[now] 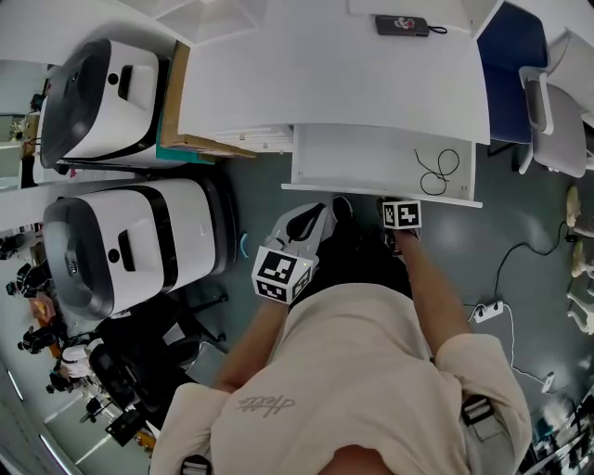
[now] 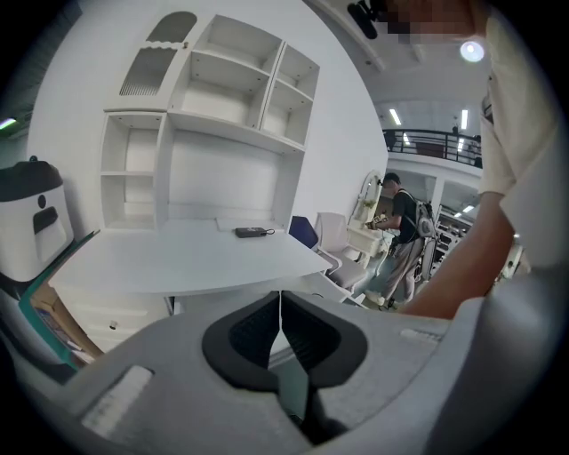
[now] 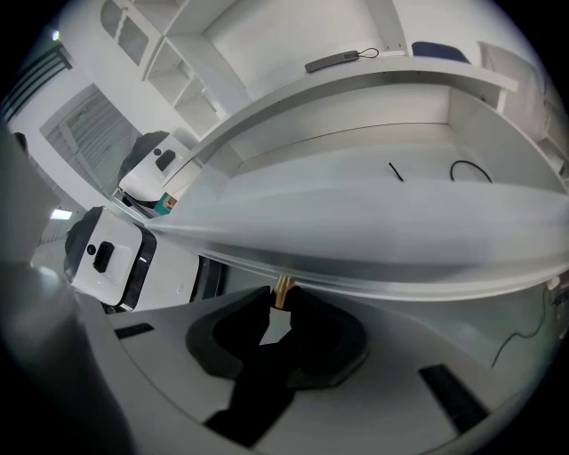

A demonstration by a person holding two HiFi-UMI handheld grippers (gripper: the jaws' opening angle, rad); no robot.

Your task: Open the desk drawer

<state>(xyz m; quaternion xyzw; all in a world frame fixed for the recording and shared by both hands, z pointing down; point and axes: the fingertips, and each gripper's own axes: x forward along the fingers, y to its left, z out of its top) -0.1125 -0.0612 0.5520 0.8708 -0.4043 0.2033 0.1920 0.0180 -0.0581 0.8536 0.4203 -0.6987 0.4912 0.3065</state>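
The white desk [image 1: 325, 74] has its drawer [image 1: 357, 158] pulled out toward me, with a thin black cable [image 1: 438, 168] lying inside. My right gripper [image 1: 397, 202] is at the drawer's front edge. In the right gripper view it [image 3: 281, 307] is shut on the small brass knob [image 3: 283, 288] under the drawer front [image 3: 382, 262]. My left gripper [image 1: 325, 215] hangs just short of the drawer front, left of the right one. Its jaws [image 2: 281, 315] are shut with nothing between them, facing the desk top [image 2: 187, 253].
A black device [image 1: 402, 25] lies at the back of the desk top. Two big white-and-black machines [image 1: 102, 93] [image 1: 121, 246] stand left of the desk. A grey chair [image 1: 557, 125] and a floor power strip [image 1: 487, 311] are at right. A person [image 2: 404, 235] stands far off.
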